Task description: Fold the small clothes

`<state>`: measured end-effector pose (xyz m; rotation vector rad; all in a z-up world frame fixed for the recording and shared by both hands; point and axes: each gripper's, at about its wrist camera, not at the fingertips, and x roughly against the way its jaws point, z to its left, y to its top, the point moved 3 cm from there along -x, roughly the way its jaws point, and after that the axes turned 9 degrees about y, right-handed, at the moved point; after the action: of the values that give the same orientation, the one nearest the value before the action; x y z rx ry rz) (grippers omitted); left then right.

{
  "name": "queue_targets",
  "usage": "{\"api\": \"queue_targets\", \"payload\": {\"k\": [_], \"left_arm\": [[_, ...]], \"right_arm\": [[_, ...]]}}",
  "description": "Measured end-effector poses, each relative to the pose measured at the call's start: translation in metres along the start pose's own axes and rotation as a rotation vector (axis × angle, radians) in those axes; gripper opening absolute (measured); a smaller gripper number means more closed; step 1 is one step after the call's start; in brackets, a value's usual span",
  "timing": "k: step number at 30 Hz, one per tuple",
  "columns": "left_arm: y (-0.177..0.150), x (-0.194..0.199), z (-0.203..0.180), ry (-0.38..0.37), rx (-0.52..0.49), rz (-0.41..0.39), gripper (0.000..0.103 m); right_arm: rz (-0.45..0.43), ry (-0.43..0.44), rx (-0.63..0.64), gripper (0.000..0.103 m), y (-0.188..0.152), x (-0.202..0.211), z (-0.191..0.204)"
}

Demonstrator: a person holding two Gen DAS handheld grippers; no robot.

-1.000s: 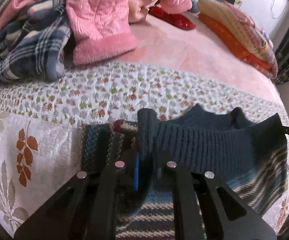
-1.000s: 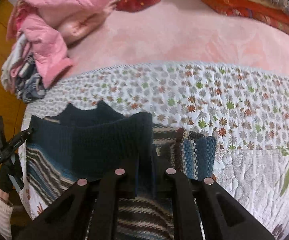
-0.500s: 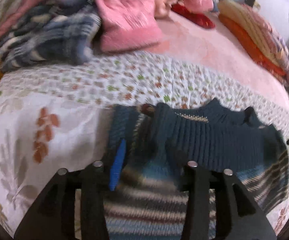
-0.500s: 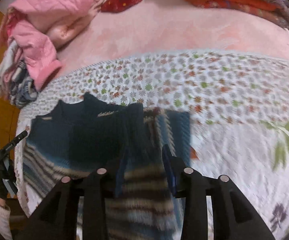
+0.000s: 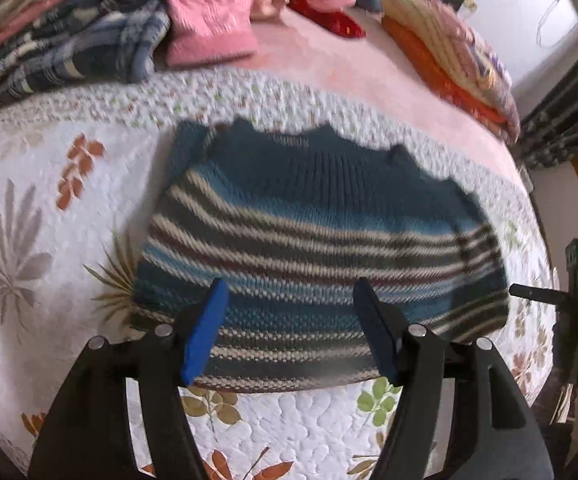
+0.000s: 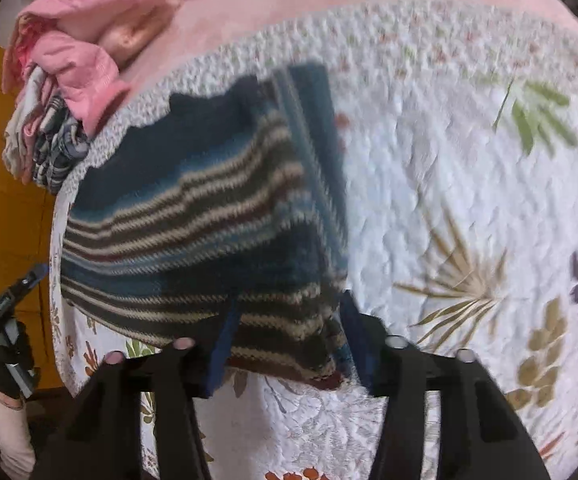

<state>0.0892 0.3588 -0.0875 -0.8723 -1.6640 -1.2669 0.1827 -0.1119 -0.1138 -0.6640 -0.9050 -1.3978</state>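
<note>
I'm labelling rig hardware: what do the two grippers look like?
Both the left gripper and right gripper have glossy black forked bodies with silver rivets and blue finger pads. A black glove and pale sleeve show.

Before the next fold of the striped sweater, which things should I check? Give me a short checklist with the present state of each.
1. Left gripper open, holding nothing: ok.
2. Right gripper open, holding nothing: ok.
3. Sweater lies flat on the quilt: ok.
4. Sweater's right side is folded over neatly: cannot tell, the pictures are blurred.
5. Sweater clear of the clothes pile: ok.
6. Sweater's near hem within the quilt's edge: ok.
</note>
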Motion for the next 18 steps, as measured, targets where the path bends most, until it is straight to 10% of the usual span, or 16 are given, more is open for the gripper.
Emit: {"api": "queue_targets", "payload": {"k": [3,18], "left_arm": [[-0.006,-0.027,0.002,0.027,-0.020,0.039,0.065],[-0.009,-0.061,0.013,0.072,-0.021,0.070,0.064]], "right_arm": [[0.035,-0.035,0.009,0.016,-0.007,-0.011,-0.002],[0.079,-0.077,-0.011,0.024,-0.010,-0.019,-0.012]]}}
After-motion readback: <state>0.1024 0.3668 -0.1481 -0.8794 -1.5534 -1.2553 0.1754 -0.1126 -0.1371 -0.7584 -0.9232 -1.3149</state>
